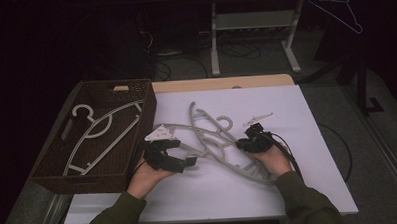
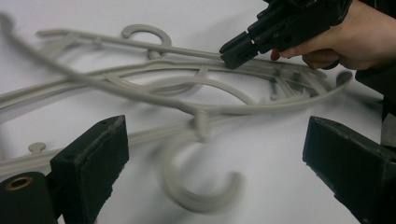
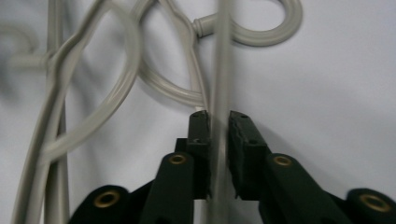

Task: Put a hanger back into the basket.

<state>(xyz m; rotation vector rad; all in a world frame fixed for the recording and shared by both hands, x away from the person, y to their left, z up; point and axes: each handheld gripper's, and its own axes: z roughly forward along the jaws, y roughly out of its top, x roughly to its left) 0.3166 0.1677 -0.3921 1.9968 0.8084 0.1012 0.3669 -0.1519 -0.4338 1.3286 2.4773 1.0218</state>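
Right now your right gripper (image 3: 218, 122) is clamped on a thin bar of a grey hanger (image 3: 219, 70), its jaws pinched tight on either side of it. In the high view that gripper (image 1: 243, 142) sits over the tangle of hangers (image 1: 212, 141) lying in the middle of the white table (image 1: 308, 153). Your left gripper (image 2: 215, 154) hangs wide and released, nothing pressed between its jaws; a hanger hook (image 2: 201, 186) lies on the sheet just ahead of them. From above, the left gripper (image 1: 184, 162) sits just beside the tangle's left end. Farther left, the brown basket (image 1: 53, 167) holds another hanger (image 1: 99, 133). Beyond, a small white piece (image 1: 259, 119) rests on the table.
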